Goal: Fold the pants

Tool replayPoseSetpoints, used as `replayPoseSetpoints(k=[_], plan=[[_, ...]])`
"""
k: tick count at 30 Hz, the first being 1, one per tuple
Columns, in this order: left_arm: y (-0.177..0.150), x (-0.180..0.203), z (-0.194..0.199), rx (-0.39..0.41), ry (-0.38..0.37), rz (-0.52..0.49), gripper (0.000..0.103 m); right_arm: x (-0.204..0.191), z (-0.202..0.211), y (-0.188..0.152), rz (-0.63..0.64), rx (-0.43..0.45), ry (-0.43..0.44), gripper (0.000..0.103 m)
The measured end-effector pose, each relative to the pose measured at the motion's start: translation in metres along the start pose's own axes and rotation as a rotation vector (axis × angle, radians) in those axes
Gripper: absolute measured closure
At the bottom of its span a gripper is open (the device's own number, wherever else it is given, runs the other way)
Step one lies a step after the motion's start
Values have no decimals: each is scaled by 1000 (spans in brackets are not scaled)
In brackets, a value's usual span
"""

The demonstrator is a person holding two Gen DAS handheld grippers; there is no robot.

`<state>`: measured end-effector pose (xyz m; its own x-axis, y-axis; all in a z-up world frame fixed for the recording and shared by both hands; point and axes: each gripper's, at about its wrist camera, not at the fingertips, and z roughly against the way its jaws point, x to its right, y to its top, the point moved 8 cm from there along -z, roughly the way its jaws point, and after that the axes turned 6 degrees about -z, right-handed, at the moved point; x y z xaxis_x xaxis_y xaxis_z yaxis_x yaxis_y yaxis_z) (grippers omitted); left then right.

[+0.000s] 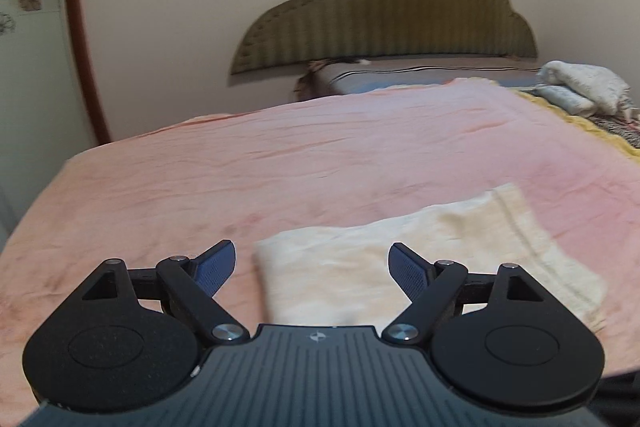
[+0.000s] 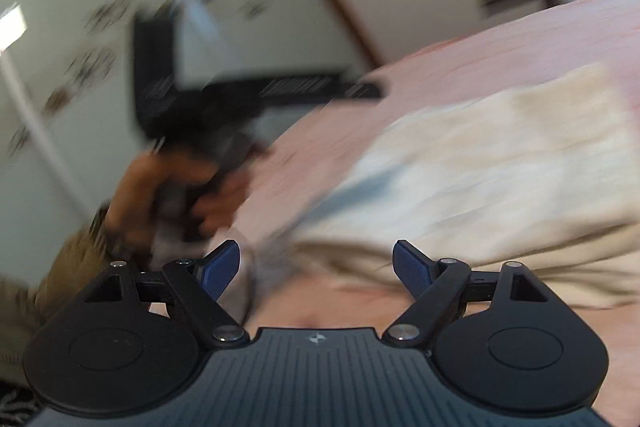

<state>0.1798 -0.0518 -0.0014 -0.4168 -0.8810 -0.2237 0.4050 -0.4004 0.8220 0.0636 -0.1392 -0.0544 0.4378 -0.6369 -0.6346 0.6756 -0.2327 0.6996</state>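
Your left claw (image 1: 312, 269) is spread wide and holds nothing, hovering just over the near edge of the cream pants (image 1: 432, 259), which lie folded into a flat rectangle on the pink bedspread (image 1: 280, 163). Your right claw (image 2: 316, 267) is spread too, empty, above the pants (image 2: 480, 163); that view is blurred, with your left hand (image 2: 176, 195) gripping its handle at the bed's edge

Right-wrist view smears the pants (image 2: 480, 163) and hand (image 2: 176, 195).
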Motion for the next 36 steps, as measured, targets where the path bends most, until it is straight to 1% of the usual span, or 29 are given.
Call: replayPoseSetpoints(k=[3, 5, 6, 9, 10, 11, 12, 14, 15, 16, 18, 19, 22, 24, 26, 27, 28, 29, 30, 31, 33, 36], plan=[[-9, -17, 0, -14, 6, 33, 17, -19, -44, -20, 58, -107, -17, 19], [-13, -18, 1, -17, -4, 24, 17, -24, -63, -26, 74, -139, -23, 19], [-15, -18, 2, -15, -5, 8, 17, -25, -69, -29, 91, -142, -50, 19], [-16, -13, 5, 10, 13, -67, 17, -27, -81, -26, 192, -115, -190, 19], [-16, -11, 5, 20, 21, -90, 17, -26, -83, -26, 217, -105, -220, 19], [-17, -9, 5, 27, 24, -108, 17, -26, -86, -25, 225, -107, -223, 19], [-18, -7, 3, 27, 22, -118, 17, -28, -91, -27, 216, -123, -206, 19], [-21, -6, -1, 16, 9, -114, 17, -34, -101, -32, 226, -142, -178, 12], [-22, -6, -3, 11, 5, -110, 17, -42, -104, -36, 272, -147, -187, 7], [-24, -6, -5, 6, 5, -107, 17, -49, -107, -41, 336, -154, -204, 5], [-27, -8, -9, -7, 14, -104, 17, -54, -110, -50, 437, -176, -241, 5], [-29, -10, -11, -11, 17, -103, 17, -55, -109, -53, 460, -186, -248, 5], [-33, -12, -14, -26, 10, -94, 17, -60, -102, -53, 460, -171, -217, 5], [-34, -11, -17, -36, 9, -93, 17, -61, -103, -56, 473, -184, -207, 5], [-36, -7, -18, -37, 0, -106, 17, -61, -113, -62, 514, -215, -229, 5], [-37, -5, -19, -40, -4, -115, 17, -62, -118, -66, 534, -230, -234, 1], [-38, -3, -20, -46, -8, -124, 17, -63, -120, -72, 561, -250, -233, 0], [-40, 1, -22, -55, -10, -134, 18, -66, -121, -77, 590, -272, -224, 0], [-41, 3, -23, -60, -11, -141, 19, -70, -123, -82, 598, -298, -190, 0], [-42, 6, -23, -63, -13, -150, 20, -73, -125, -86, 573, -328, -134, 0], [-43, 9, -20, -52, -12, -169, 19, -73, -123, -86, 559, -330, -123, 1], [-42, 7, -12, -17, 18, -188, 20, -74, -99, -76, 512, -316, -106, 1]])
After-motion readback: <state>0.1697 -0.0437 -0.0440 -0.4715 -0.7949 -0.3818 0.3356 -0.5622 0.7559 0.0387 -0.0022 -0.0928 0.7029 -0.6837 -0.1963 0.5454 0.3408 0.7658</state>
